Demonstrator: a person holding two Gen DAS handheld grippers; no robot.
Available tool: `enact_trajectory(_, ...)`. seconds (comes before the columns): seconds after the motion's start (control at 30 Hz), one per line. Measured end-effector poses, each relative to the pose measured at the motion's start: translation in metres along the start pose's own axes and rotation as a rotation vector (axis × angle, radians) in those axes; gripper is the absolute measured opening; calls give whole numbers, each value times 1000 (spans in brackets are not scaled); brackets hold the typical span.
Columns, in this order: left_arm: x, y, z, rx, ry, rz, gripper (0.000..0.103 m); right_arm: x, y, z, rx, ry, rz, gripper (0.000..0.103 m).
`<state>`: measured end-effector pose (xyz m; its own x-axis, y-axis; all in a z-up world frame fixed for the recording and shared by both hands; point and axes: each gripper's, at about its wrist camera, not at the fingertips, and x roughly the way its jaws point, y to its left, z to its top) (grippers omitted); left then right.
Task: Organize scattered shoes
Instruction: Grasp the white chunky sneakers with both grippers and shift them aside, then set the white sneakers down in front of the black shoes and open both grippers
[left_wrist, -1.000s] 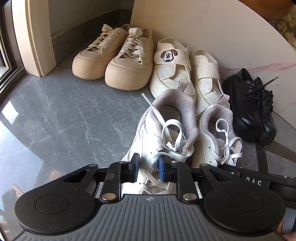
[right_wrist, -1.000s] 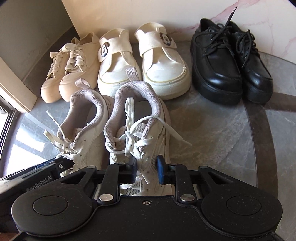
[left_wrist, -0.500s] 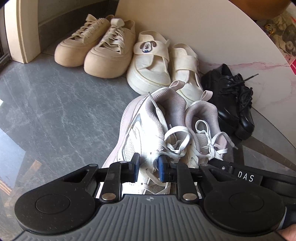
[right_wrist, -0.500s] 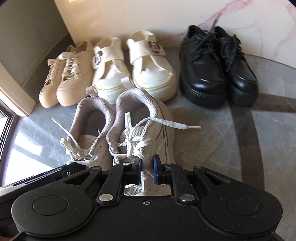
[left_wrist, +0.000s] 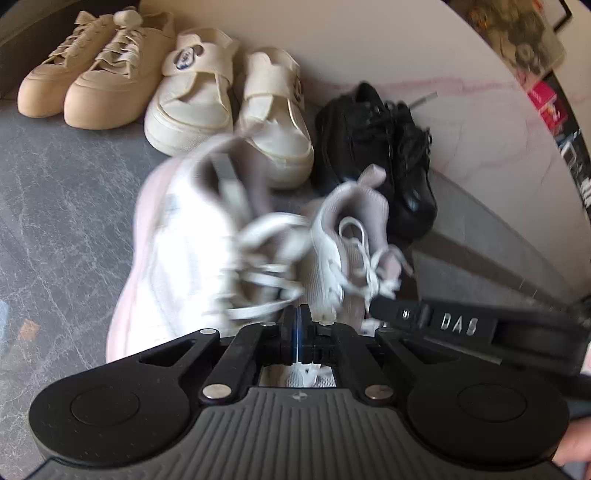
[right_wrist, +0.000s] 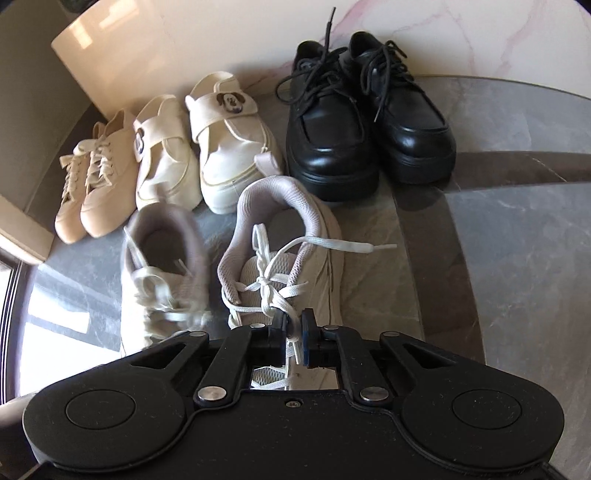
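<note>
Two white sneakers with grey collars lie side by side on the grey floor in front of a row of shoes. My left gripper (left_wrist: 297, 328) is shut on the laces of the left white sneaker (left_wrist: 184, 258), which is tilted and blurred. In the right wrist view my right gripper (right_wrist: 294, 334) is shut on the laces of the right white sneaker (right_wrist: 291, 251), with the left sneaker (right_wrist: 166, 266) blurred beside it. The right gripper's black body (left_wrist: 458, 325) shows at the right of the left wrist view.
Along the pale marble wall (right_wrist: 461, 33) stand a beige lace-up pair (right_wrist: 96, 177), a cream strap pair with a dog patch (right_wrist: 221, 147) and a black leather pair (right_wrist: 369, 122). Grey marble floor (right_wrist: 517, 258) stretches to the right of the sneakers.
Both grippers have gone from open to shut on the sneakers' laces. Both views have swung to the right, and the left sneaker has tilted and moved.
</note>
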<state>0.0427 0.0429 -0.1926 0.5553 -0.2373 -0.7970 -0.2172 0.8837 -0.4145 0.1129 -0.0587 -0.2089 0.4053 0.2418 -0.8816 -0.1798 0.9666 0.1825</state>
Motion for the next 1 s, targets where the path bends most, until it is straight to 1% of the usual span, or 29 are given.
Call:
enact_trajectory(0.07, -2, -2, -2, 32, -8, 34, 0, 1, 1, -1, -18, -1, 2, 7)
enact_trajectory(0.17, -12, 2, 0, 38, -29, 27, 0, 1, 3, -3, -28, -2, 3, 9)
enact_trajectory(0.2, -16, 4, 2, 38, -37, 20, 1, 1, 3, -4, -26, -1, 5, 13)
enact_trajectory(0.23, -19, 6, 3, 42, -45, 33, 5, 0, 3, -4, -26, -1, 9, 13)
enact_trajectory(0.27, -22, 9, 4, 47, -52, 47, 11, -2, 3, -5, -28, -3, 7, 13)
enact_trajectory(0.33, -27, 13, 6, 56, -67, 74, 18, -2, 5, -6, -45, -8, 3, 13)
enact_trajectory(0.6, -49, 31, 14, 91, -127, 181, 23, 0, 10, -6, -79, -16, -25, 14)
enact_trajectory(0.63, -51, 33, 15, 95, -133, 193, 26, 0, 11, -6, -78, -16, -25, 15)
enact_trajectory(0.7, -48, 37, 12, 98, -118, 205, 31, 0, 12, -6, -82, -15, -22, 20)
enact_trajectory(0.77, -43, 42, 9, 101, -98, 219, 34, 0, 13, -6, -86, -14, -21, 20)
enact_trajectory(0.83, -40, 46, 6, 96, -86, 226, 36, 1, 14, -6, -92, -15, -22, 20)
enact_trajectory(1.0, -30, 49, 8, 62, -89, 215, 36, 4, 17, -7, -115, -19, -29, 20)
